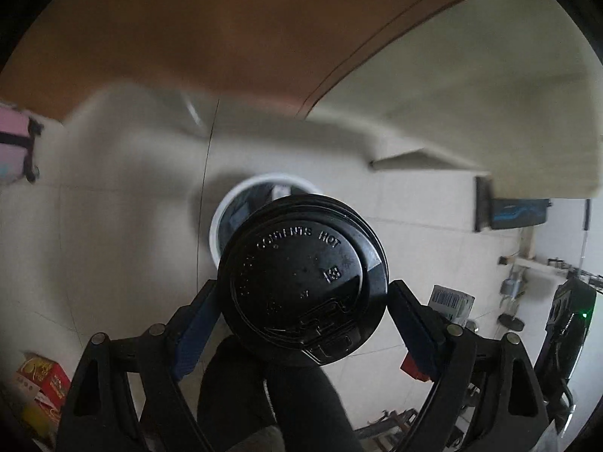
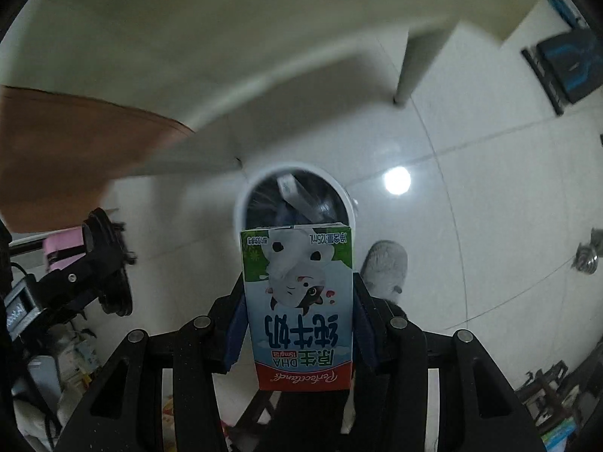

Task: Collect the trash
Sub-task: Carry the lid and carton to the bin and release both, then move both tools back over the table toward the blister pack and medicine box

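- The cup lid [image 1: 303,288] is black plastic, glossy, with raised embossed lettering.
- The milk carton [image 2: 297,309] is printed paperboard with a smooth, slightly shiny coat.
- The left hand-held gripper [image 1: 301,301] and right hand-held gripper [image 2: 297,324] are matt black plastic with a fine grain; their pins look like dull metal, and the finger pads [image 1: 196,333] are matt blue.
- The bin [image 2: 241,207] has a smooth white plastic rim.
- The floor [image 2: 471,226] is glossy pale tile that mirrors a lamp.
- The desk [image 1: 226,30] top is a smooth brown, wood-like surface.

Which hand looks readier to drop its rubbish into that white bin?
Probably right: its milk carton hangs almost directly over the white bin. The left's black-lidded cup sits nearer the bin's rim.
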Available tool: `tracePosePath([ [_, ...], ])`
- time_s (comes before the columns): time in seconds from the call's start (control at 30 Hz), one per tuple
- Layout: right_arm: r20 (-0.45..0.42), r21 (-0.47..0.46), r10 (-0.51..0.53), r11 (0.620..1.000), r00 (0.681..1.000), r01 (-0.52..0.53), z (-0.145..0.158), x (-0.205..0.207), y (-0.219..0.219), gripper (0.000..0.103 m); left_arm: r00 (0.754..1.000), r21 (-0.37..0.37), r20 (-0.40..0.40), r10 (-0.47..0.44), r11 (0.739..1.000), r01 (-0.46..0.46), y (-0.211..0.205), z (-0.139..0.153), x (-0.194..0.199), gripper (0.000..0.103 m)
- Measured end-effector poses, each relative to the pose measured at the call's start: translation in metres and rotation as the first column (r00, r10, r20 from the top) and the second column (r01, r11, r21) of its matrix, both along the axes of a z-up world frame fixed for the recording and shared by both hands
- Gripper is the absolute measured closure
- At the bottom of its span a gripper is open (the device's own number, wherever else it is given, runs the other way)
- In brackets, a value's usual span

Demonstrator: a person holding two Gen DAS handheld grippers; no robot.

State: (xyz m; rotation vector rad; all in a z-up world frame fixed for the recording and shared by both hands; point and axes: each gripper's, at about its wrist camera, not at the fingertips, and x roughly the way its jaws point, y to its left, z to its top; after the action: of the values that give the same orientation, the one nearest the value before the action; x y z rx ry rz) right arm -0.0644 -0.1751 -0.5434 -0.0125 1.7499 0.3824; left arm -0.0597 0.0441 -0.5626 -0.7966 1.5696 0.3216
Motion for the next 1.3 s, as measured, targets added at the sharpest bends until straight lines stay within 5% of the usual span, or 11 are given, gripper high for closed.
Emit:
tracePosePath([
  [0.2,-0.065,0.005,-0.002,1.0,0.998,0.002,-0.134,-0.015,0.003,0.052,0.995,0.041,-0.098,-0.03,0.999,0.034,-0.008,-0.125,-0.013,0.005],
  [0.37,-0.095,0.02,0.016,1.0,0.995,-0.014,-0.201,-0.02,0.011,0.047,0.993,0.108,-0.114,-0.021,0.994,0.033,-0.009,-0.172,-0.027,0.004],
  [0.43,-0.08,0.007,0.029,1.0,0.996,-0.029,-0.216,-0.023,0.015,0.019,0.991,0.148,-0.129,-0.028,0.988,0.047,-0.011,-0.181,-0.032,0.004],
  [0.47,-0.07,-0.004,0.039,0.999,0.997,-0.039,-0.221,-0.024,0.016,0.015,0.991,0.155,-0.134,-0.027,0.987,0.048,-0.009,-0.186,-0.037,0.004],
  [0.6,-0.028,-0.069,0.1,0.992,0.995,-0.102,-0.224,-0.029,0.025,0.002,0.985,0.192,-0.162,-0.053,0.978,0.084,-0.011,-0.184,-0.046,0.004],
  [0.9,0.082,-0.245,0.232,0.947,0.969,-0.206,-0.2,-0.034,0.028,0.001,0.973,0.25,-0.212,-0.093,0.957,0.145,-0.019,-0.151,-0.053,0.004],
  [1.3,0.112,-0.252,0.249,0.944,0.962,-0.215,-0.112,-0.041,0.029,0.001,0.974,0.25,-0.206,-0.093,0.958,0.144,-0.027,-0.077,-0.061,0.004],
])
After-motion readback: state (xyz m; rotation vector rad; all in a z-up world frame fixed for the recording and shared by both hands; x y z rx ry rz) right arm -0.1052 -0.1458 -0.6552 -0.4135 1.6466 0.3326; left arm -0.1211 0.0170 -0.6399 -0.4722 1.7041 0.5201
